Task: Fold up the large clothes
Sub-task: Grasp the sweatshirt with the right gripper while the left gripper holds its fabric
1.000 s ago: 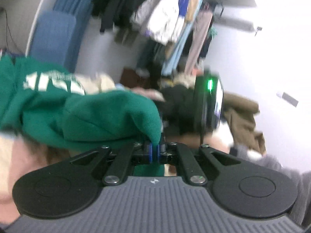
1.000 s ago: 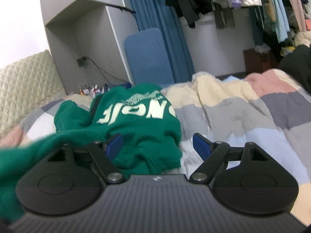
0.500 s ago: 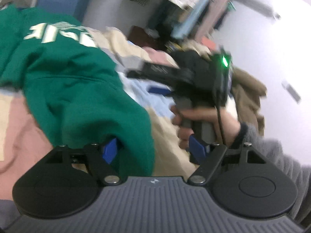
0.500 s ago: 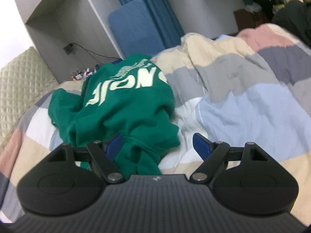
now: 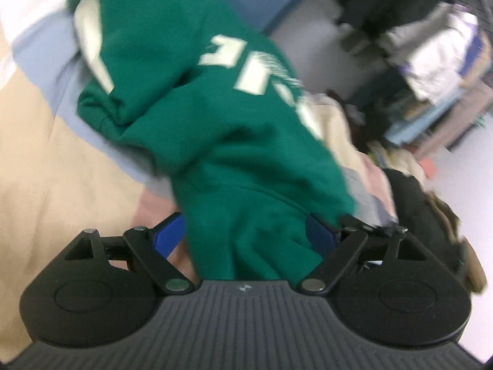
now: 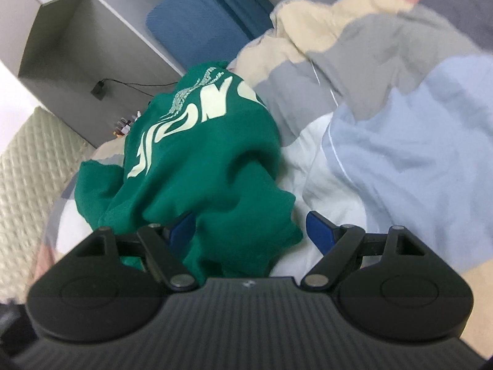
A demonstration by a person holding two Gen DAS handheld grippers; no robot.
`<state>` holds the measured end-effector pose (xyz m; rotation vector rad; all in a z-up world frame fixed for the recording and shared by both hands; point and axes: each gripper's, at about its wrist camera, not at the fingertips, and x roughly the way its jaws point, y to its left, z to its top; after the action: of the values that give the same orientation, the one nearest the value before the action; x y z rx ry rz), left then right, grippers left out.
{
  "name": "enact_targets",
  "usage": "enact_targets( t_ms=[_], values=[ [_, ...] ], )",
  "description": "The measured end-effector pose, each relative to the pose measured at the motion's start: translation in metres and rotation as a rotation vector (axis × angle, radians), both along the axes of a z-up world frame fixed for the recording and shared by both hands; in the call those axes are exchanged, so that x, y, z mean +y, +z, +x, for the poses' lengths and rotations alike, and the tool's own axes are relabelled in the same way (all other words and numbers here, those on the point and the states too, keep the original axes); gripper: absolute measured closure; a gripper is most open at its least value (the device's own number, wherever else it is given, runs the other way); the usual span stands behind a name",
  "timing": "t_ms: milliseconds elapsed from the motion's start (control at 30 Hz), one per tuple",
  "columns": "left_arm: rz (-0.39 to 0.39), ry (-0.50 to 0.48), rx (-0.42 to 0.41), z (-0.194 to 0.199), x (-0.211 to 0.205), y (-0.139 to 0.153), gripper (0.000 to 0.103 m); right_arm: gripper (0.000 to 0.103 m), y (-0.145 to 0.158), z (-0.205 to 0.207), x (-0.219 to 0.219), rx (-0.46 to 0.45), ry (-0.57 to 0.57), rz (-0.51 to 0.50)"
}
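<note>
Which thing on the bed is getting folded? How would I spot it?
Find the big bed with the patchwork quilt in pale blue, grey, cream and pink. The crumpled green sweatshirt lies on it. It is the only deep green thing, with large cream letters.

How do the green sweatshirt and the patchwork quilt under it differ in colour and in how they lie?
The green sweatshirt is one solid colour with pale lettering; the patchwork quilt has grey, cream, blue, pink and white blocks without lettering. The sweatshirt sits bunched in a heap; the quilt spreads wide beneath it, only wrinkled. Both are soft fabric lying on the bed.
</note>
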<state>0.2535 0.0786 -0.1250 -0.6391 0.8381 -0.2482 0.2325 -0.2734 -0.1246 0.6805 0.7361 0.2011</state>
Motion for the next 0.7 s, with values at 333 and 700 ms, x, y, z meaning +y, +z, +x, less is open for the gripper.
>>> enact_targets(
  t_ms=[333,700],
  values=[
    [-0.050,0.015,-0.007,0.068,-0.001,-0.041,0.065,0.043,-0.023,0.037,0.000,-0.041,0.123,0.096],
    [-0.081,-0.052,-0.274,0.004,-0.005,0.041,0.087,0.085,0.034,0.008,0.011,-0.259,0.218,-0.023]
  ],
)
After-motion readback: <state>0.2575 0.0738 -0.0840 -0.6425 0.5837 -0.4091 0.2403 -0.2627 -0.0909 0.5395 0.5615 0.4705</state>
